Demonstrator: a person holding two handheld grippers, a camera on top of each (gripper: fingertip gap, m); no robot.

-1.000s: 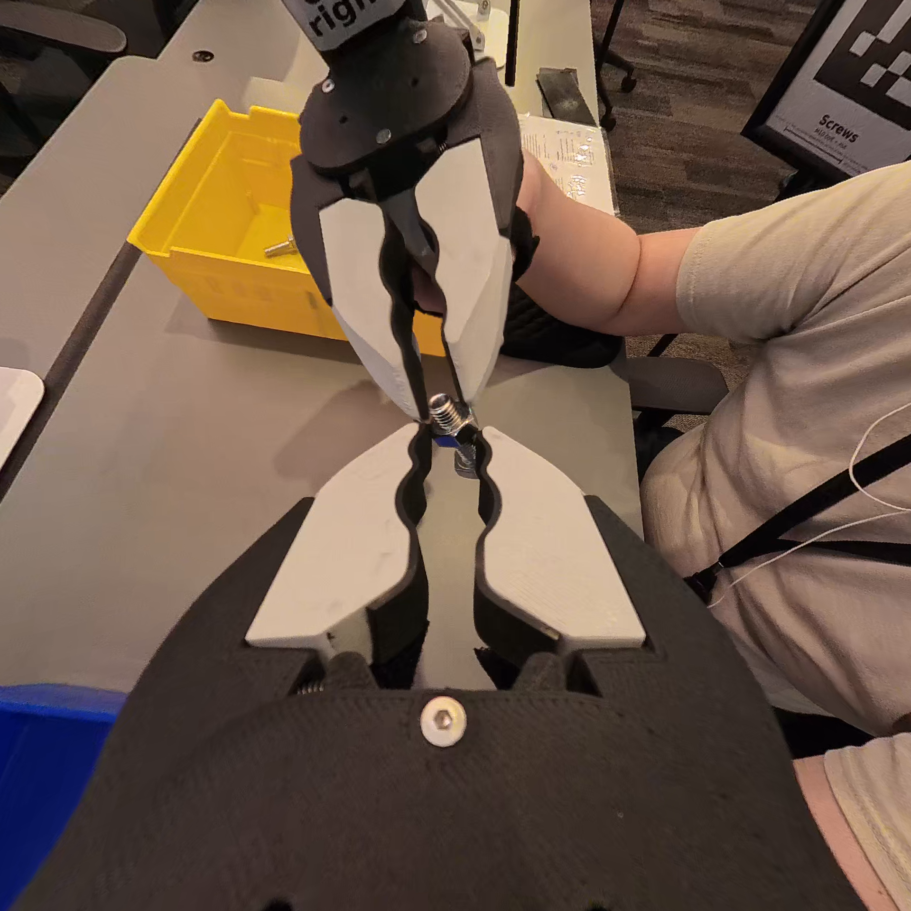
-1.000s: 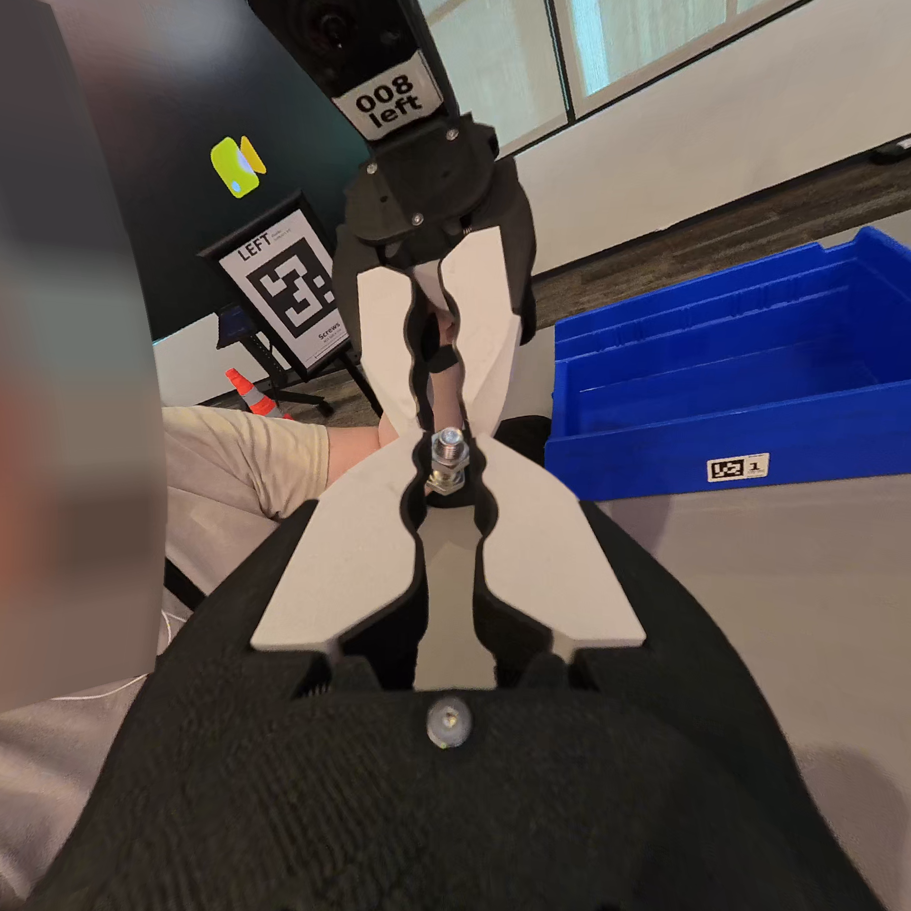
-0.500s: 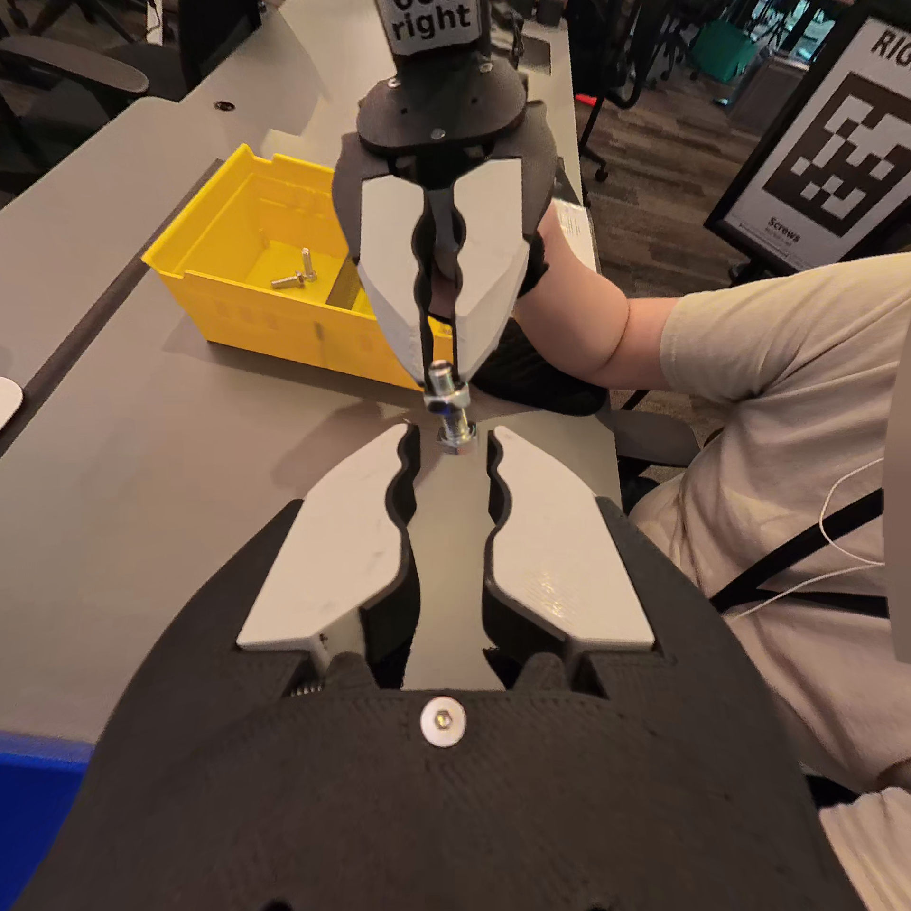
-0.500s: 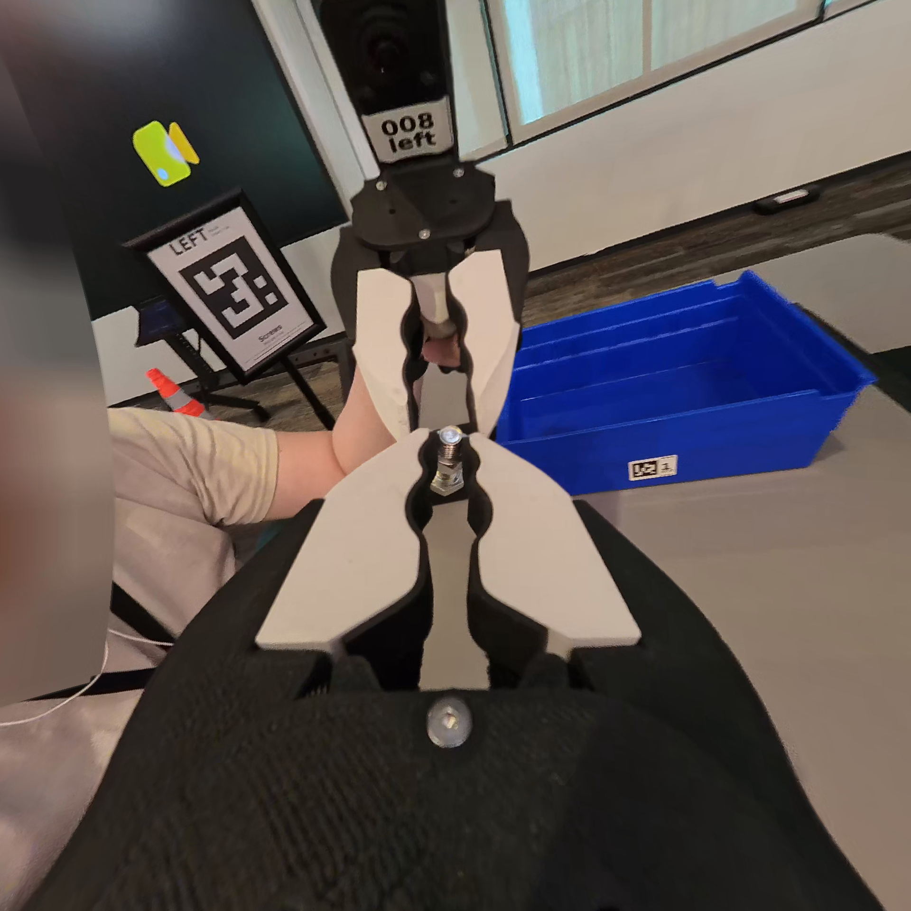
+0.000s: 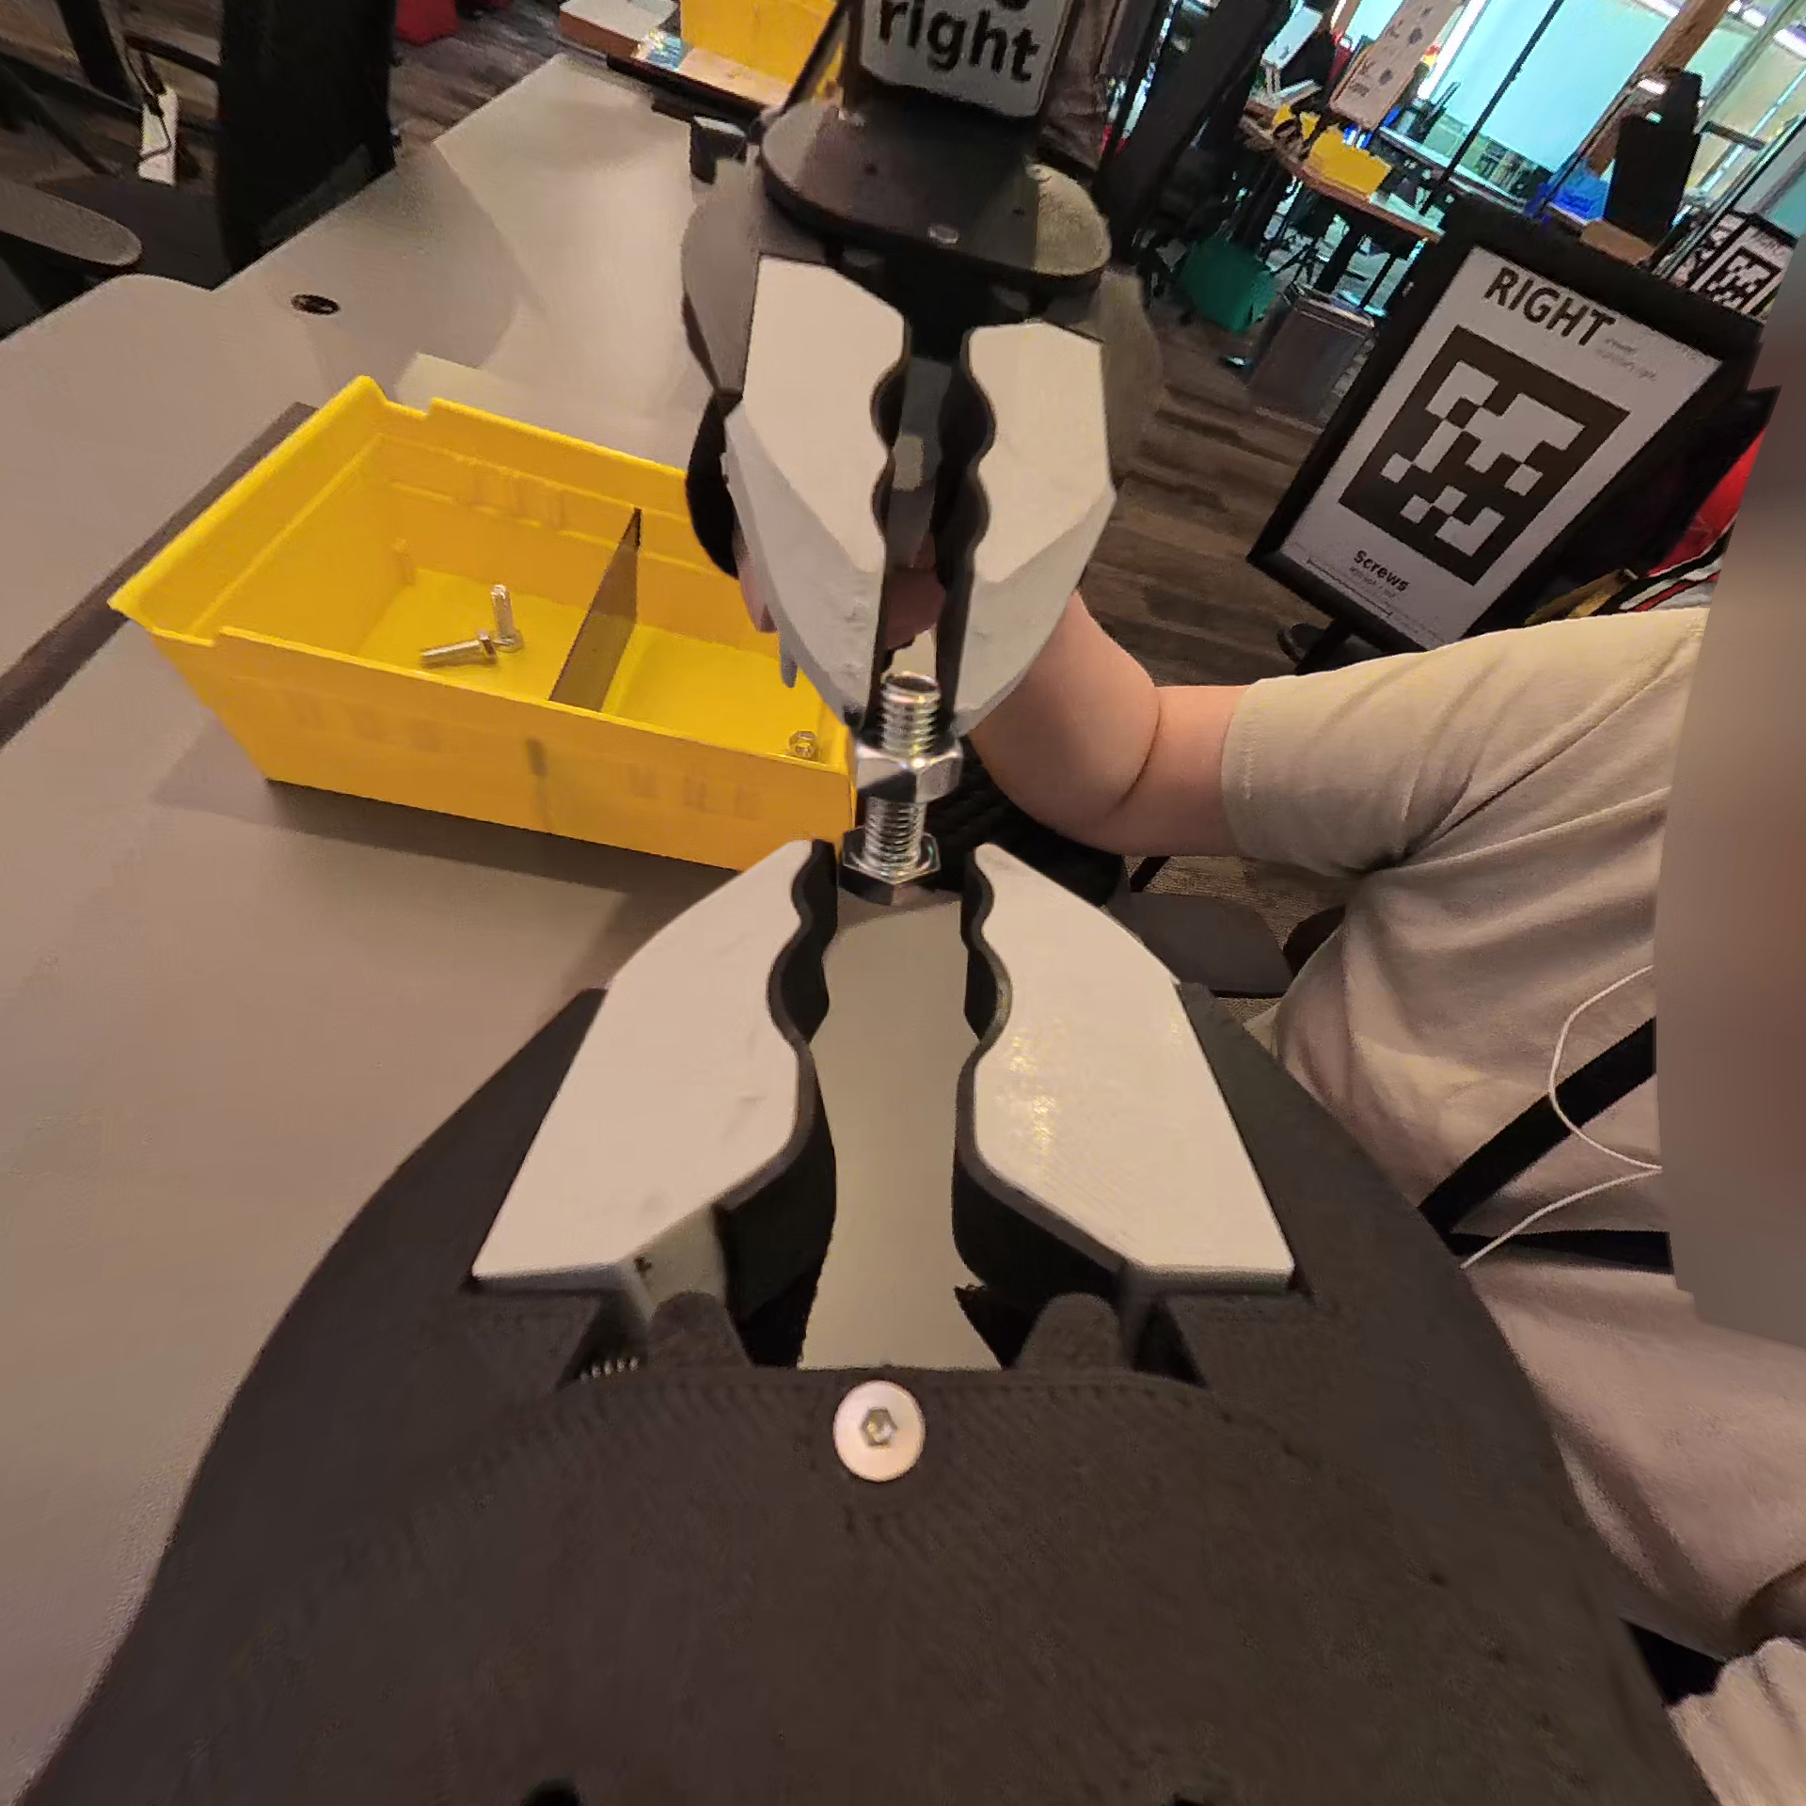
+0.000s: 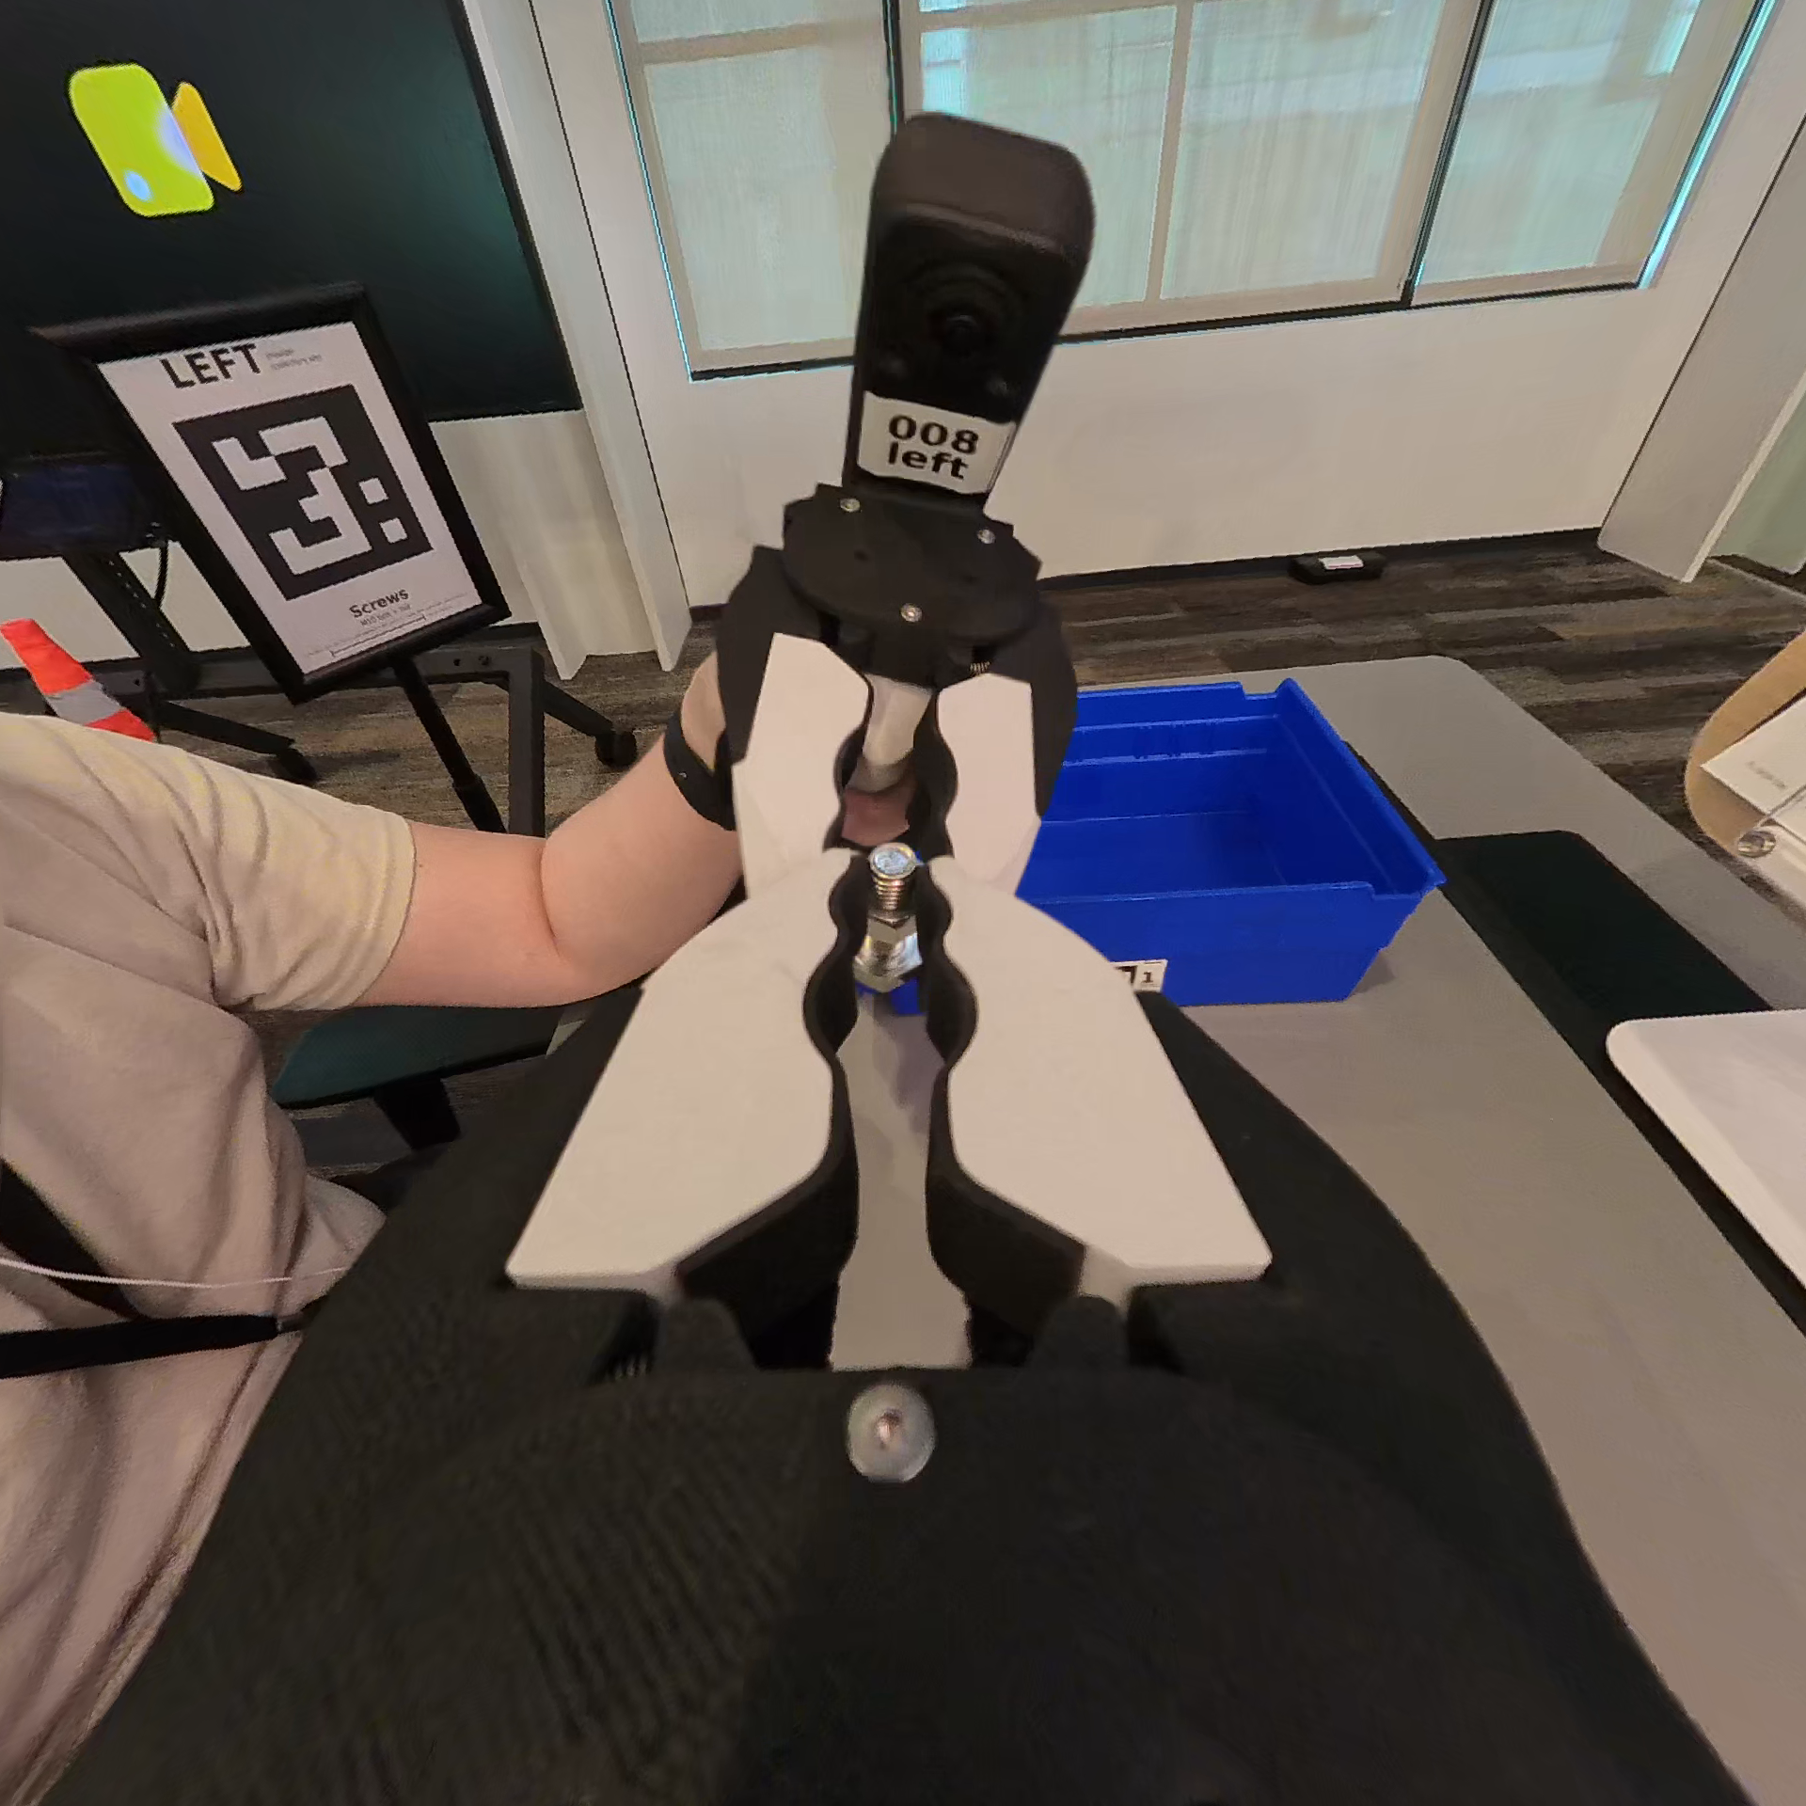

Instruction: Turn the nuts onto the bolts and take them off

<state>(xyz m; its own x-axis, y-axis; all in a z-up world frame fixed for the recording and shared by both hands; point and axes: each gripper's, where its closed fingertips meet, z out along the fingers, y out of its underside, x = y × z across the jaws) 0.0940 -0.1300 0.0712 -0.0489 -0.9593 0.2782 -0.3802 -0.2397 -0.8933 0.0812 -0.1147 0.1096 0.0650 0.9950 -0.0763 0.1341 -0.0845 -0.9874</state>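
A silver bolt (image 5: 894, 811) with a hex nut (image 5: 909, 769) partway along its thread hangs in the air between the two grippers. My right gripper (image 5: 904, 684) points toward the camera and is shut on the threaded end. My left gripper (image 5: 894, 860) is open, its tips on either side of the bolt head. In the right wrist view the bolt (image 6: 889, 889) and nut (image 6: 887, 921) sit in the gap of my right gripper (image 6: 889, 870), with my left gripper (image 6: 884, 845) just beyond.
A yellow bin (image 5: 293, 674) with a divider stands on the grey table (image 5: 293, 977); it holds two loose bolts (image 5: 469, 640) and a nut (image 5: 801, 745). A blue bin (image 6: 1270, 938) is behind the left gripper. A white tray (image 6: 1720, 1104) lies at right. A person sits beside the table. Both grippers' tips are close together, under 4 cm apart.
My left gripper opened and let go of the bolt, then came back with its tips around the head. Both grippers tilted upward. The right gripper kept its hold.
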